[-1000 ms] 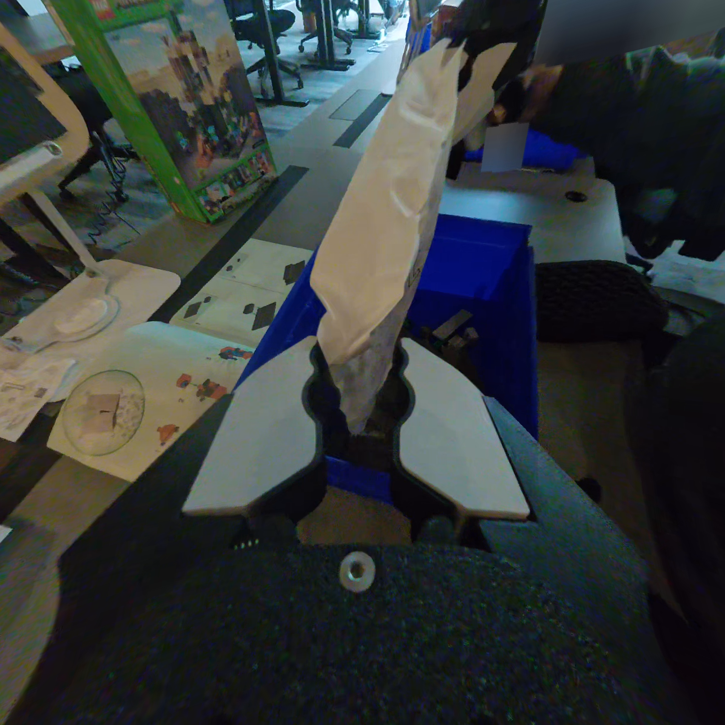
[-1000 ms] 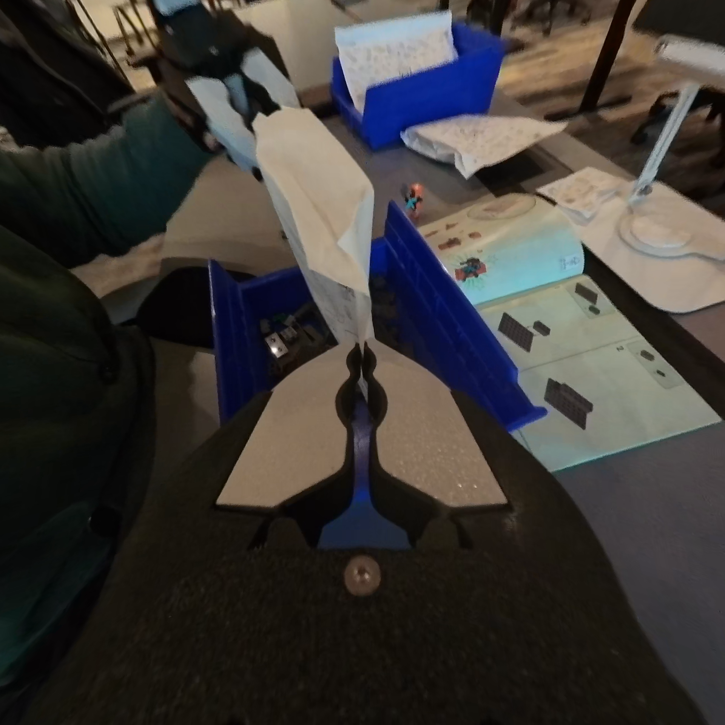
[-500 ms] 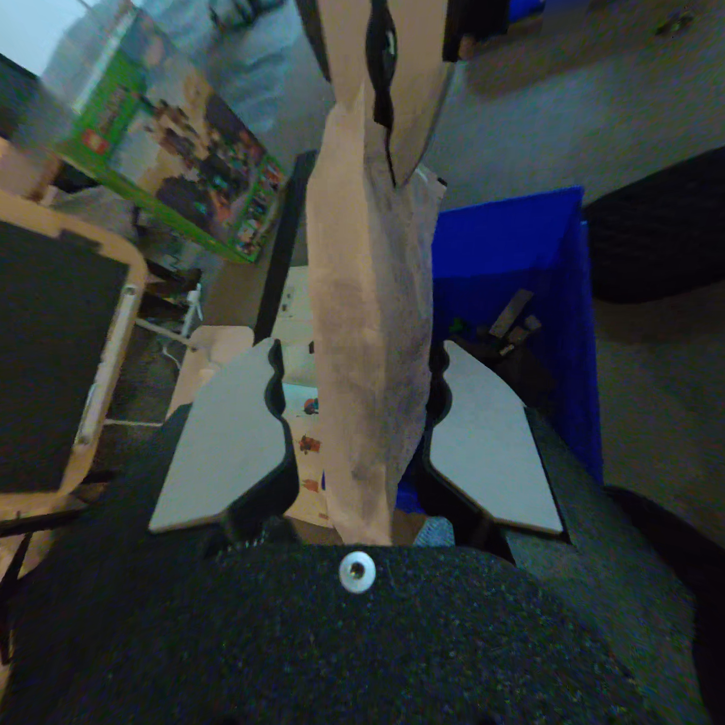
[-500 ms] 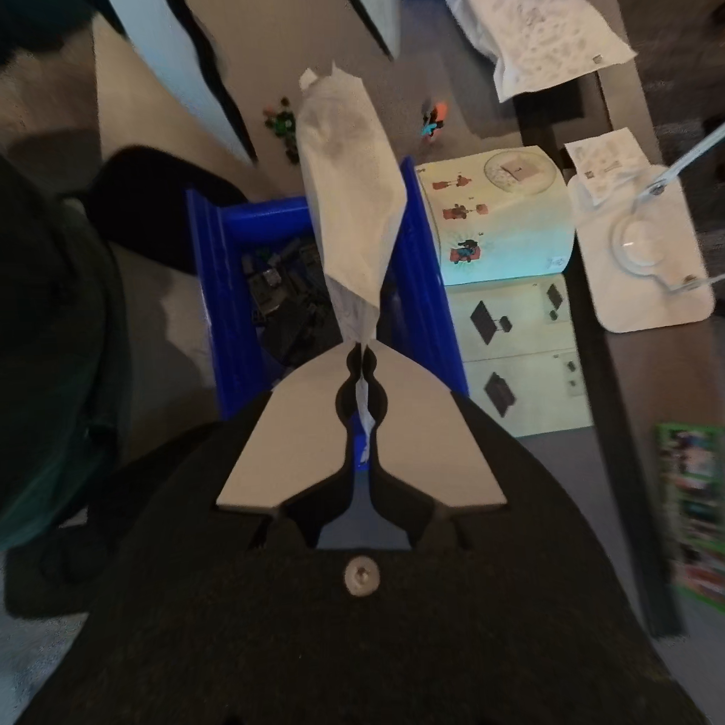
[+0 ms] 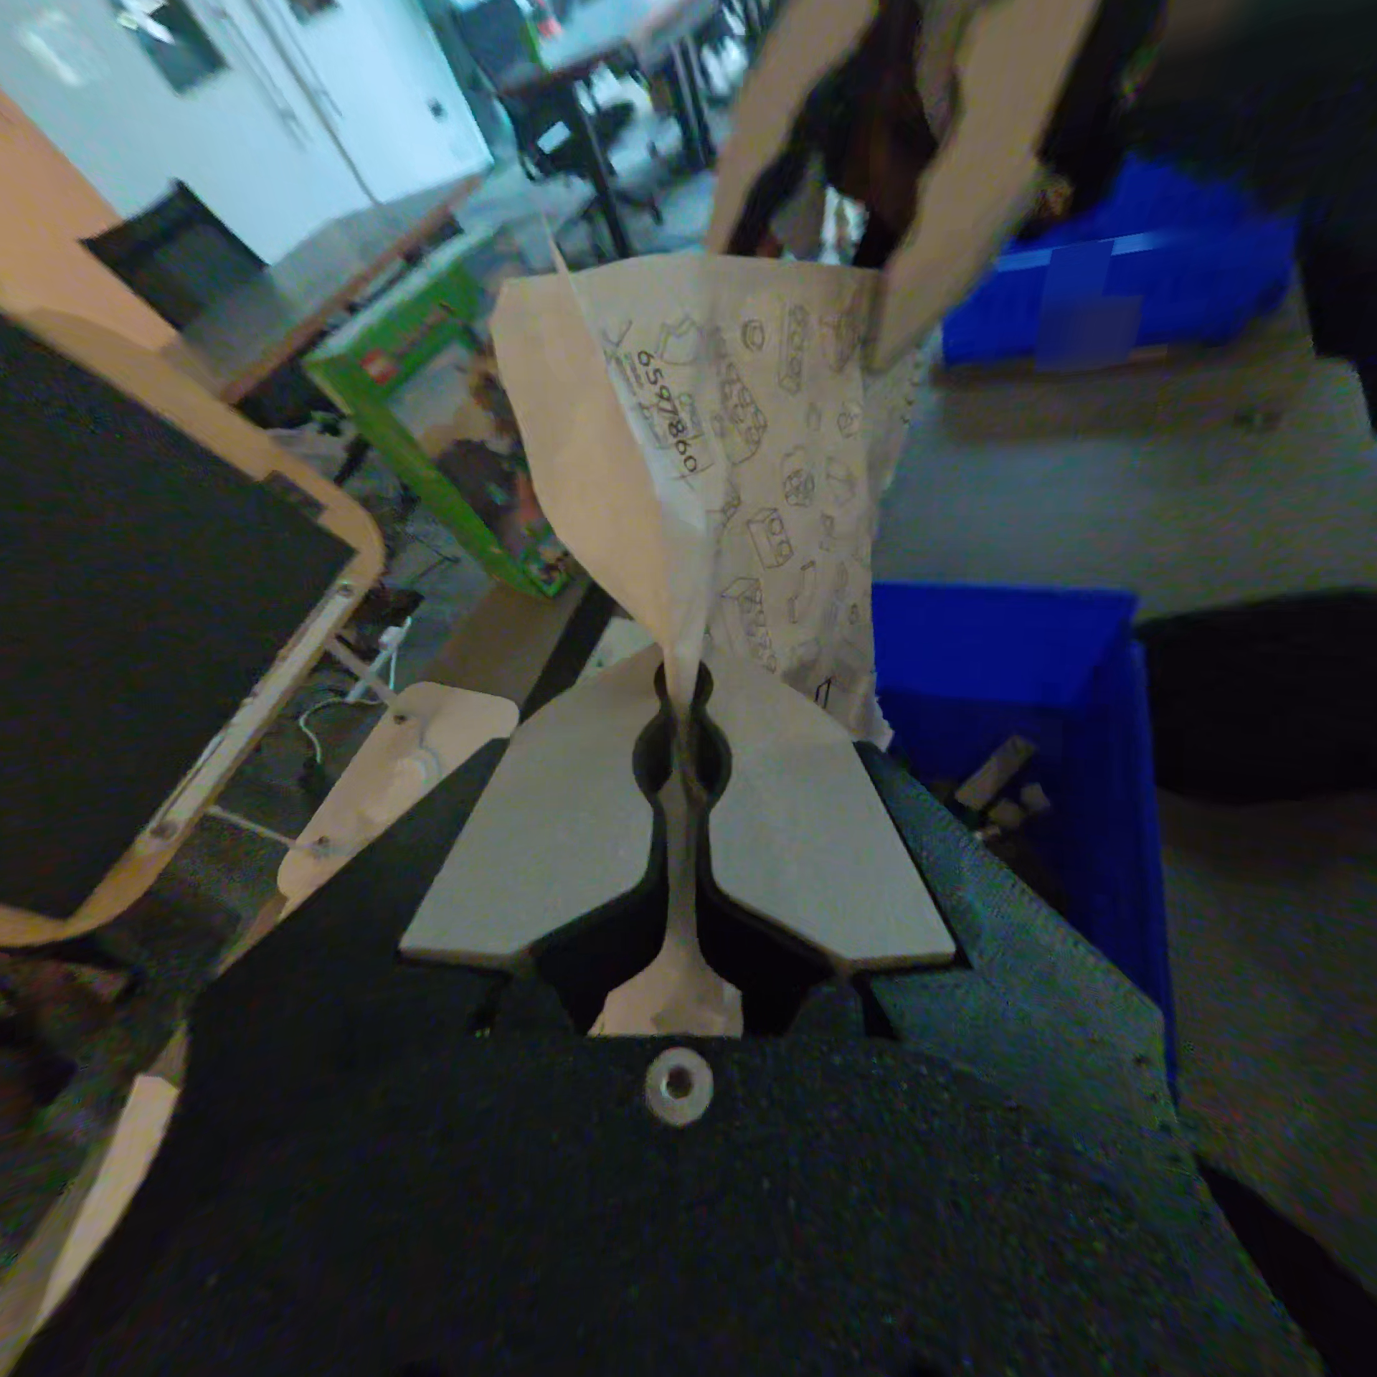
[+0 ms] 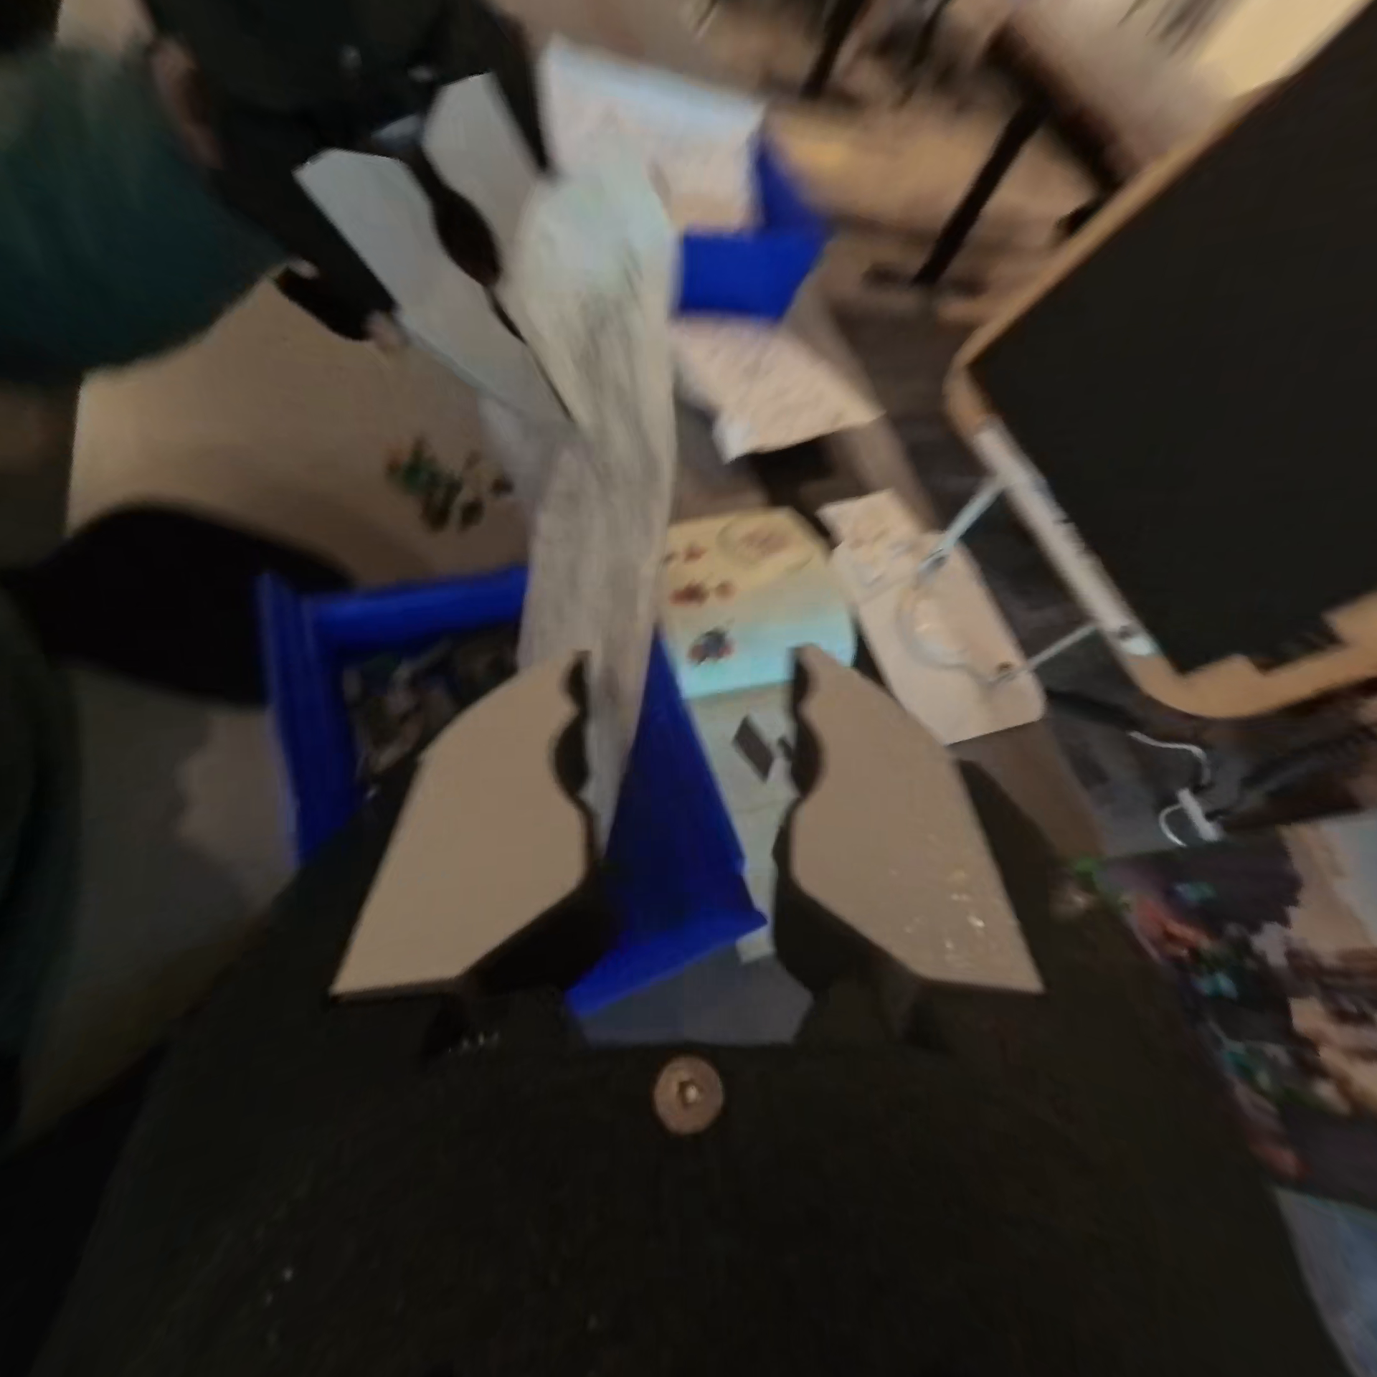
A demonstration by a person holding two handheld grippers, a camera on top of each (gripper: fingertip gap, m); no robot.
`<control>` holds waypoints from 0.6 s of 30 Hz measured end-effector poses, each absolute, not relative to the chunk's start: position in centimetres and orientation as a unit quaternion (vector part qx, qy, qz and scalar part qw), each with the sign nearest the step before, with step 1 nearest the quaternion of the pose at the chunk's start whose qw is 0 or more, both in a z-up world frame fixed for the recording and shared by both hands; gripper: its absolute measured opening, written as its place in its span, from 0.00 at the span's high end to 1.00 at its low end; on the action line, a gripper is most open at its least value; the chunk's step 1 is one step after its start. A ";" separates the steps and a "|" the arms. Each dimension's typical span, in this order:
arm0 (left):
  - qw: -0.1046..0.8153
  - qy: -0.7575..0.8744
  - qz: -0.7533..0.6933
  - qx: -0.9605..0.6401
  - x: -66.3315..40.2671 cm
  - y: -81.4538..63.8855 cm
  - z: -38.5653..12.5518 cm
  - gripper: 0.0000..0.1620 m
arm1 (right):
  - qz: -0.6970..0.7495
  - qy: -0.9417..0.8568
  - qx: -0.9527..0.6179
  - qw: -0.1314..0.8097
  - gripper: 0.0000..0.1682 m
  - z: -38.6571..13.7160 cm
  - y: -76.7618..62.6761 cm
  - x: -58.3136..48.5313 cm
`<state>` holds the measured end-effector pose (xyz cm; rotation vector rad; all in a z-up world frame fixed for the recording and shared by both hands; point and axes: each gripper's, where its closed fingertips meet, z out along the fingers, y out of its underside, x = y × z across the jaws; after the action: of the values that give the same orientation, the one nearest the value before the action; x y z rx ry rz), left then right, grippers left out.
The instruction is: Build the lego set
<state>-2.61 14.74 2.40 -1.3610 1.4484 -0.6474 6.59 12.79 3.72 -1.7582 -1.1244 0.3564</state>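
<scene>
A white paper bag (image 5: pixel 745 462) printed with brick drawings hangs over the blue bin (image 5: pixel 998 656). My left gripper (image 5: pixel 682 685) is shut on one gathered end of it, and paper shows pinched all along the slot between the fingers. My right gripper (image 6: pixel 689 663) is open. The bag (image 6: pixel 596 417) runs past its left finger (image 6: pixel 514 782) with a wide gap to the other finger. In the left wrist view the right gripper (image 5: pixel 805 298) stands open at the bag's far end. In the blurred right wrist view the left gripper (image 6: pixel 507 298) holds the bag's far end.
The bin (image 6: pixel 417 603) holds dark bricks (image 5: pixel 998 775). An open instruction booklet (image 6: pixel 752 596) and a lamp base (image 6: pixel 939 633) lie beside it. A green set box (image 5: pixel 417 417), a second blue bin (image 5: pixel 1118 283), a dark wood-rimmed panel (image 5: pixel 112 596) and loose small bricks (image 6: pixel 439 484) are around. My right fingertips sit around 10 cm from my left ones.
My left gripper opened wide around the bag, then closed on its end. My right gripper, which had pinched the other end, opened and let go. Both views swung.
</scene>
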 end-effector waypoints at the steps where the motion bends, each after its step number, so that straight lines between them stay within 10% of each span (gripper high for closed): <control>1: 0.522 0.570 -0.282 -0.569 -3.4 15.4 3.1 1.00 | 0.156 -0.444 -0.720 0.510 0.62 3.5 12.8 7.1; 10: 0.543 0.374 -0.459 -0.596 -7.1 16.3 3.3 1.00 | 0.387 -0.327 -0.681 0.528 0.49 -6.1 11.7 2.2; 13: 0.547 0.321 -0.487 -0.600 -7.7 16.3 1.8 1.00 | 0.377 -0.348 -0.670 0.536 0.94 -6.5 11.5 1.1; 18: 0.488 0.306 -0.517 -0.633 -9.0 14.1 -4.9 0.99 | 0.359 -0.420 -0.706 0.443 1.00 -7.6 9.8 2.8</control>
<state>-8.97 14.12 -4.93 -1.5374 0.7438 -1.2576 2.79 9.78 -7.55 -1.7505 -1.0426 0.8907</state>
